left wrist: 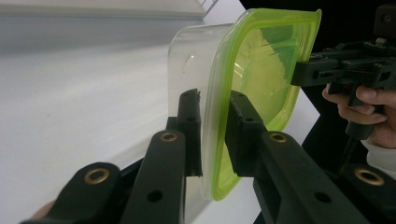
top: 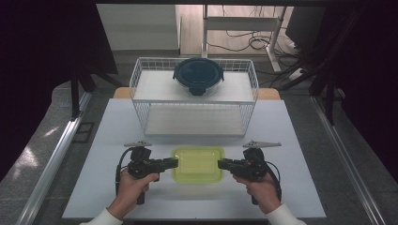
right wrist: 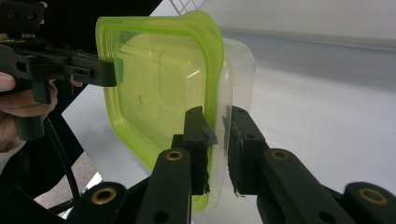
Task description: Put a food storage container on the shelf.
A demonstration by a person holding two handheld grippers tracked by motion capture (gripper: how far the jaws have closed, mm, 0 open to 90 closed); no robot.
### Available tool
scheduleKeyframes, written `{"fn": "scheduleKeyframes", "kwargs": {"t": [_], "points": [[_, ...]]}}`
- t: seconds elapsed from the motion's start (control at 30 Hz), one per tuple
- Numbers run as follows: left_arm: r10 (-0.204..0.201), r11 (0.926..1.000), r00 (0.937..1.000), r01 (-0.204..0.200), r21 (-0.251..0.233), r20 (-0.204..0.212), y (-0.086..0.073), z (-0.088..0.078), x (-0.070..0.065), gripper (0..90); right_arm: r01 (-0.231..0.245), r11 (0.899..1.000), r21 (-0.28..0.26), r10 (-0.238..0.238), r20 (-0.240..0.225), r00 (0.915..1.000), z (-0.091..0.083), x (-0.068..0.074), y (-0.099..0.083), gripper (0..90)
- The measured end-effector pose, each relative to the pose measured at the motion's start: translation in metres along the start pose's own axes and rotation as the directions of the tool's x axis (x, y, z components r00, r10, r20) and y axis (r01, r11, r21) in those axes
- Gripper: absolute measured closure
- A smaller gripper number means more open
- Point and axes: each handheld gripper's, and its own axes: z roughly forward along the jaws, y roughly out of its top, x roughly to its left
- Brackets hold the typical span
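A clear rectangular food container with a yellow-green lid (top: 197, 164) hangs just above the white table (top: 112, 126), held between both grippers. My left gripper (top: 176, 162) is shut on its left rim; in the left gripper view the jaws pinch the lid edge (left wrist: 212, 135). My right gripper (top: 219, 163) is shut on the right rim, its pads clamping the lid and clear wall (right wrist: 217, 140). A round dark-lidded container (top: 198, 75) sits on the top shelf of the white wire rack (top: 141, 89) behind.
The wire rack stands at the table's far middle, its lower shelf (top: 195, 123) bare. Open table lies left and right of the grippers. Metal rails (top: 56, 154) run along both sides of the table; a desk frame and cables are beyond.
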Motion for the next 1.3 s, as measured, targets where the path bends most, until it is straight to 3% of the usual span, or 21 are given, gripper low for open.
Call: {"fn": "scheduleKeyframes", "kwargs": {"t": [0.33,0.77,1.3], "points": [[0.046,0.9982,0.9989,-0.045,-0.038,0.007,0.017,-0.013,-0.008,77.4,0.077,0.996,-0.039,-0.077,0.011,0.997,-0.011,0.011,0.016,77.8],[0.108,0.9908,0.9941,-0.109,-0.08,-0.015,0.042,-0.026,-0.024,77.3,0.115,0.99,-0.083,-0.113,0.024,0.9933,-0.02,0.019,0.039,78.0],[0.132,0.9841,0.9912,-0.132,-0.118,-0.01,0.07,-0.034,-0.032,77.3,0.159,0.98,-0.119,-0.156,0.039,0.987,-0.033,0.027,0.068,77.9]]}}
